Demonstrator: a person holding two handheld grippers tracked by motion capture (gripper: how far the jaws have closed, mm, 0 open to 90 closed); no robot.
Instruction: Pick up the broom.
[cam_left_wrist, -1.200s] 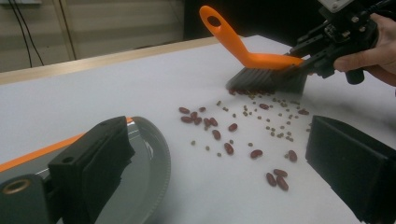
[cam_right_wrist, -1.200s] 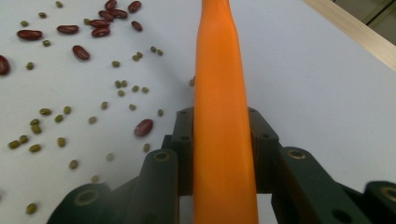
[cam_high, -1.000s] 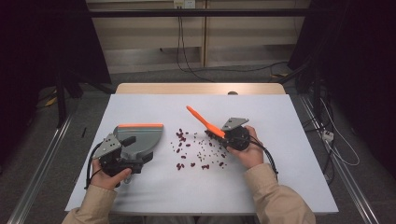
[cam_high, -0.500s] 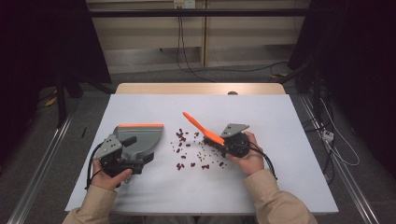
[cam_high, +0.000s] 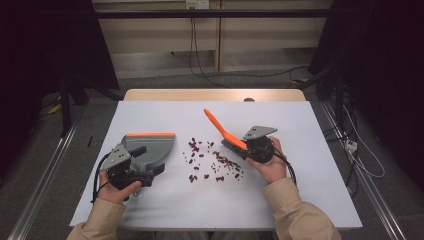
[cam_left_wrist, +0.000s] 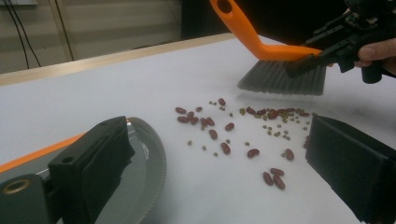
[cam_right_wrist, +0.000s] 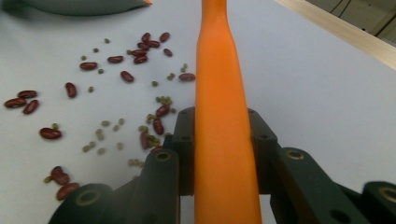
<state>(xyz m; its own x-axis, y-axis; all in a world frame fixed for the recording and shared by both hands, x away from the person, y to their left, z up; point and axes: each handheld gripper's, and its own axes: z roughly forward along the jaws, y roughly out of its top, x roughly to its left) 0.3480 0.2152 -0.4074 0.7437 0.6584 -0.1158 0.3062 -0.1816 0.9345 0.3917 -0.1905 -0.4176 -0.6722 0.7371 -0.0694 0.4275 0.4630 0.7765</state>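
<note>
- The white table (cam_high: 320, 200) runs wide and bare along its near edge and its right side, a pale wooden strip (cam_high: 215, 95) showing at the far edge; plenty of open room around the work in the middle.
- The grey dustpan (cam_high: 150, 150) with its orange lip sits left of centre, mouth toward the spill and a clear gap between them. In the left gripper view its ribbed curved rim (cam_left_wrist: 156, 163) shows up close.
- The left gripper (cam_high: 131, 167) is at the dustpan's near end, one jaw lying over the pan's wall in its own view. The jaws stand wide there, and I cannot tell whether the pads press on the pan.
- The right gripper (cam_high: 245, 147) is clamped tight on the orange-handled brush (cam_high: 220, 129), its jaws hugging the handle (cam_right_wrist: 219, 140) on both sides.
- The brush's grey bristles (cam_left_wrist: 285, 81) are at the right edge of the spill, and the left gripper view shows them just above the table surface.
- The red kidney beans (cam_high: 212, 162) lie scattered between pan and brush. Both gripper views add the small green beans (cam_right_wrist: 98, 133) mixed in, too small to make out from above.
- No readable writing or brand on any tool.
</note>
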